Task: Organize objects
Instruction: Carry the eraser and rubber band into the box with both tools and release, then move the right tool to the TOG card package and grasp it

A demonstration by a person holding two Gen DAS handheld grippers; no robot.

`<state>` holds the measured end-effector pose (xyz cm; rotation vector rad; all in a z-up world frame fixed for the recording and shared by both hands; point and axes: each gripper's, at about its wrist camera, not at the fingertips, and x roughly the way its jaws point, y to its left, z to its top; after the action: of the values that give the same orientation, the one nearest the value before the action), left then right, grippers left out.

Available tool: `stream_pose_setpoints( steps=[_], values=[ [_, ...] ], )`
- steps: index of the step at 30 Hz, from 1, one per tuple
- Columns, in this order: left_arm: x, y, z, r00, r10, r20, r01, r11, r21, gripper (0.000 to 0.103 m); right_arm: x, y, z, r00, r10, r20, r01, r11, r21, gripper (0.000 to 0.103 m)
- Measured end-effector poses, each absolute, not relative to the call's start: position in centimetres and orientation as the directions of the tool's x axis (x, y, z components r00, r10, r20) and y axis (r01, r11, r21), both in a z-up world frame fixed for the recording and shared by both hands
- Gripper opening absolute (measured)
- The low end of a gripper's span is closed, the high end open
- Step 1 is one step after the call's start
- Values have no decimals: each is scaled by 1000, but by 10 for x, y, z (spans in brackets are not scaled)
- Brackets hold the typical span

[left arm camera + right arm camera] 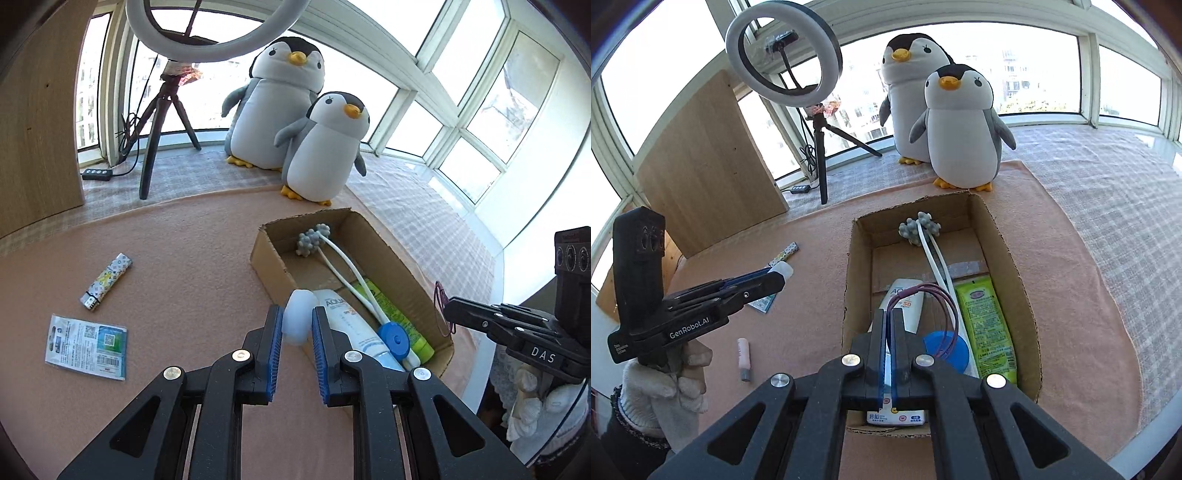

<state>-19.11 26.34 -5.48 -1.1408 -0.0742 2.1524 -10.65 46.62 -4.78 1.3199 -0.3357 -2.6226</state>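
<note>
Your left gripper [297, 325] pinches a white translucent cap [297, 316] just outside the cardboard box [417, 280], ready to drop in; your right gripper [888, 325], closed on a purple hair tie [938, 310], hangs above the box.

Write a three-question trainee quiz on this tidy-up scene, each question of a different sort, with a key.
1. True or false: the left gripper is empty.
2. Multiple choice: the right gripper holds what over the cardboard box? A) a lighter B) a purple hair tie C) a foil sachet
3. Short answer: name one item still lying on the pink cloth outside the box.

Key
1. False: its blue pads clamp a white translucent cap.
2. B: the purple hair tie loops out of its shut fingers.
3. Any of: the patterned lighter, the printed sachet, the small pink tube.
</note>
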Motion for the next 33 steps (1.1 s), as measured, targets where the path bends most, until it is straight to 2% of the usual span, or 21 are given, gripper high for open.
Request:
stream_pose_setpoints(
  steps=[11,13,14,15,16,17,18,20,33],
  values=[
    [-177,352,-74,-280,615,-737,-610,-707,-358,18,-98,496,-82,-544,-254,-800,16,-956,293,2],
    [-178,358,-77,-269,614,-742,-604,-708,-366,26,-97,497,-83,-542,-269,-796,33,-954,299,3],
    [-181,359,-79,-263,614,-744,-596,-710,-375,36,-97,497,-83,-536,-283,-795,46,-950,308,5],
    [-182,360,-79,-260,611,-748,-586,-715,-381,51,-97,497,-84,-525,-293,-799,55,-949,312,14],
    [-183,359,-80,-264,611,-746,-580,-719,-384,55,-97,496,-84,-523,-292,-801,57,-950,309,21],
    [-184,358,-79,-270,613,-743,-578,-720,-384,59,-95,496,-83,-531,-281,-800,54,-953,299,38],
    [-184,357,-78,-271,611,-744,-578,-721,-381,61,-93,495,-82,-538,-274,-797,55,-955,291,50],
    [-185,355,-78,-268,610,-746,-574,-723,-385,65,-91,494,-79,-550,-271,-790,64,-957,284,52],
    [-186,318,-71,-304,605,-736,-534,-748,-394,65,-96,483,-70,-561,-305,-770,71,-944,322,52]
  ],
)
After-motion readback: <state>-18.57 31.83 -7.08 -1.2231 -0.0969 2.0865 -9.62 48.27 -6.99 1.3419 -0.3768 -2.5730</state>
